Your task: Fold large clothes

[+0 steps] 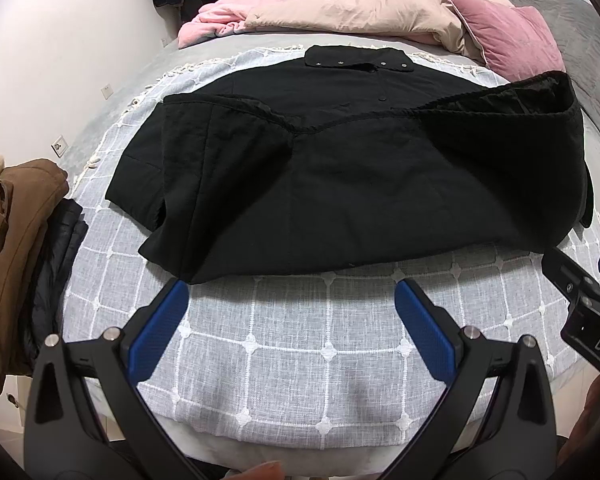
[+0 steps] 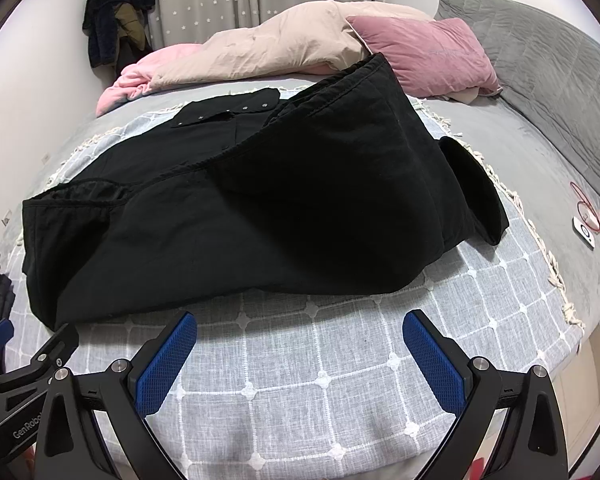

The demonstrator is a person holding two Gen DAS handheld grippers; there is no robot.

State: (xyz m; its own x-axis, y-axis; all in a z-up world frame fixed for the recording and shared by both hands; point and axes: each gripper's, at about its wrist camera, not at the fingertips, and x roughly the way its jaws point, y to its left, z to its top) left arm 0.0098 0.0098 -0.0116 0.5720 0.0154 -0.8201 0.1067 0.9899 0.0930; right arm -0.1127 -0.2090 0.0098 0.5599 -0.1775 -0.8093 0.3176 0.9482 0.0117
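A large black coat (image 1: 340, 172) lies on a grey checked blanket (image 1: 292, 344) on the bed, its lower part doubled up over the body. Its collar with snaps (image 1: 356, 60) points to the far side. The coat also shows in the right wrist view (image 2: 260, 208), with a sleeve cuff (image 2: 476, 196) sticking out at the right. My left gripper (image 1: 292, 300) is open and empty just short of the coat's near edge. My right gripper (image 2: 300, 332) is open and empty, also just short of the near edge. The right gripper shows at the right edge of the left wrist view (image 1: 584, 280).
A brown coat on dark folded clothes (image 1: 16, 256) sits at the bed's left edge. A beige and pink duvet (image 2: 268, 48), a pink pillow (image 2: 428, 52) and a grey quilt (image 2: 540, 60) lie at the far side. Small items (image 2: 588, 224) lie at the right.
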